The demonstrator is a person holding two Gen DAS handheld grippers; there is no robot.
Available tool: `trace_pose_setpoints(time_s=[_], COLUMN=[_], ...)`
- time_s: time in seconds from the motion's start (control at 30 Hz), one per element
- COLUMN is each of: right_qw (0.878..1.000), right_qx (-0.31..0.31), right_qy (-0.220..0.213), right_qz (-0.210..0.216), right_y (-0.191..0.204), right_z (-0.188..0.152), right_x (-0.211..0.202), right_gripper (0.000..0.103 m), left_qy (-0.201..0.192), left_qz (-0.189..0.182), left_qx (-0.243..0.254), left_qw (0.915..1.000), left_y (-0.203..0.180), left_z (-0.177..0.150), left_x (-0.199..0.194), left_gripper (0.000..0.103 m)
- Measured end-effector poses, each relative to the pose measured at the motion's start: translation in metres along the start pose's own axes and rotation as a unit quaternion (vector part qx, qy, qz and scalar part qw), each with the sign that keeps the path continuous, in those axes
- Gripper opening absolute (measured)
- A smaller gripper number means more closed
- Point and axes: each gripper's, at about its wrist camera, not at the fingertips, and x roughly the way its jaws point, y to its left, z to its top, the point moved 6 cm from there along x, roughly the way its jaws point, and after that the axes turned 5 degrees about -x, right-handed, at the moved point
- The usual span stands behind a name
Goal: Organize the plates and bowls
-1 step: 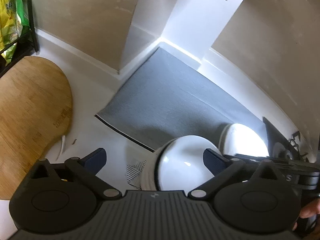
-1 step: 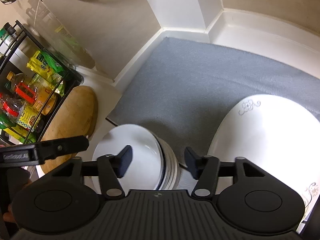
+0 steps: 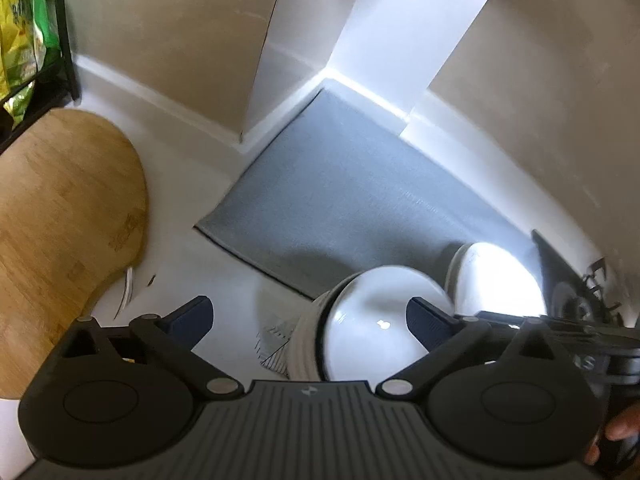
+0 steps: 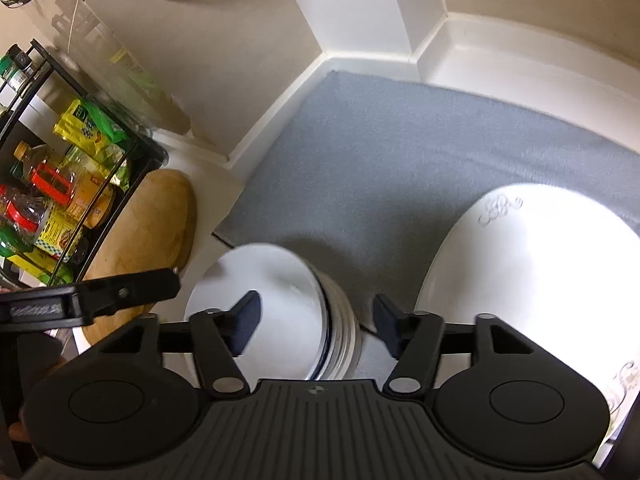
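A stack of white bowls [image 3: 376, 320] [image 4: 272, 288] with a dark rim line stands at the near edge of the grey mat [image 3: 360, 200] [image 4: 400, 160]. To its right on the mat is a stack of white plates [image 3: 496, 280] [image 4: 540, 280] with a grey ornament. My left gripper [image 3: 308, 308] hangs above the bowls with its jaws opening wide; the pads touch nothing. My right gripper [image 4: 316, 304] straddles the bowl stack, jaws opening, pads off the bowls. Each gripper shows at the edge of the other's view.
A wooden cutting board [image 3: 60, 220] [image 4: 152, 224] lies to the left on the white counter. Behind it stands a black wire rack [image 4: 60, 184] with packets and bottles. A black stove [image 3: 580, 284] is at the far right. Walls close in behind the mat.
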Motion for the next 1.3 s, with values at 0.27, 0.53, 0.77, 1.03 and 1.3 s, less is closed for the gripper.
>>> trace_pose_setpoints(time_s=[0.27,0.53,0.77,1.03,1.3], right_qw=[0.999,0.998,0.998,0.998,0.998], right_qx=[0.002,0.011,0.020,0.028,0.030], right_qy=[0.038,0.054,0.058,0.058,0.056], right_qz=[0.011,0.018,0.019,0.019,0.019], right_y=[0.004,0.004,0.001,-0.002,-0.004], right_z=[-0.020,-0.028,-0.031,-0.032,-0.032], right_x=[0.006,0.009,0.014,0.016,0.016], right_gripper=[0.073,0.074,0.075,0.075,0.075], left_qy=[0.026,0.024,0.024,0.028,0.031], left_qz=[0.039,0.052,0.060,0.063,0.068], left_qx=[0.002,0.011,0.020,0.027,0.027], left_qw=[0.9989,0.9983,0.9977,0.9973,0.9969], left_y=[0.012,0.013,0.010,0.007,0.006], left_z=[-0.011,-0.014,-0.016,-0.019,-0.021], left_x=[0.025,0.025,0.023,0.023,0.025], left_gripper=[0.103,0.103,0.103,0.103,0.103])
